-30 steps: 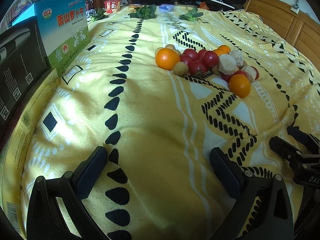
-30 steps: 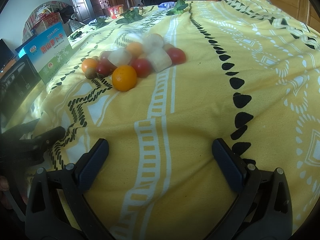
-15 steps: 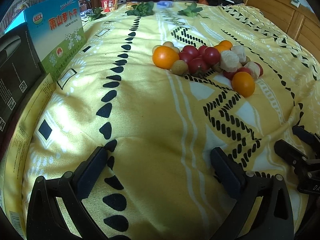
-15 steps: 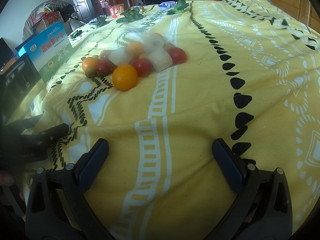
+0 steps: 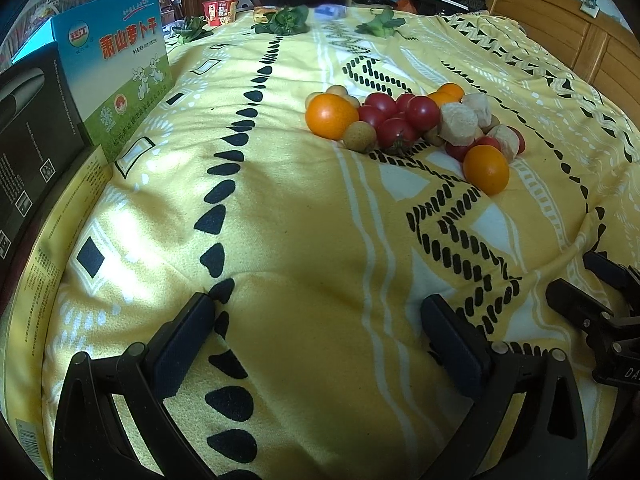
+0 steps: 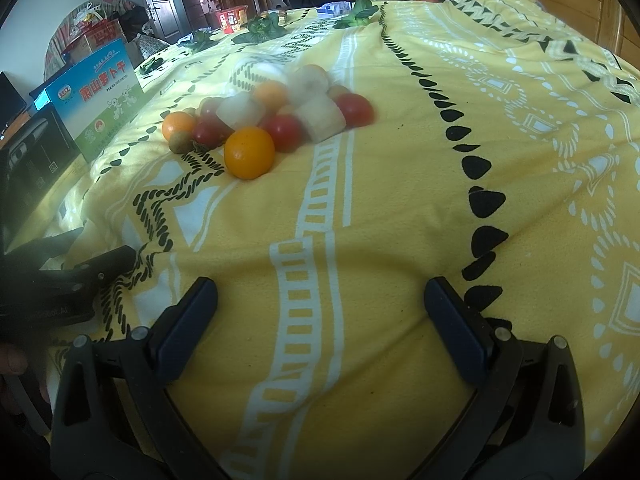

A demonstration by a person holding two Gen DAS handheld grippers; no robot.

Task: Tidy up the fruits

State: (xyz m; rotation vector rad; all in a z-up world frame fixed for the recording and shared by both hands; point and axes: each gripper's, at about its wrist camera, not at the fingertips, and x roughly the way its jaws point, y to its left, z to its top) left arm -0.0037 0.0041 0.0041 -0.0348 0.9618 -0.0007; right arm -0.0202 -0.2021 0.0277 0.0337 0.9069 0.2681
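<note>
While no basket or bowl showed, the fruit pile of oranges, red tomatoes and pale peeled pieces lay loose on the yellow blanket. It sat well ahead of my left gripper and my right gripper, both spread wide and empty. A blue-green box stood beside a black box at the blanket's left edge, and nothing lay between claws and fruit.

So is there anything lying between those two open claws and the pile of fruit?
Nothing visible. Only bare yellow blanket lies between the right gripper and the nearest orange, and likewise between the left gripper and the fruit pile.
</note>
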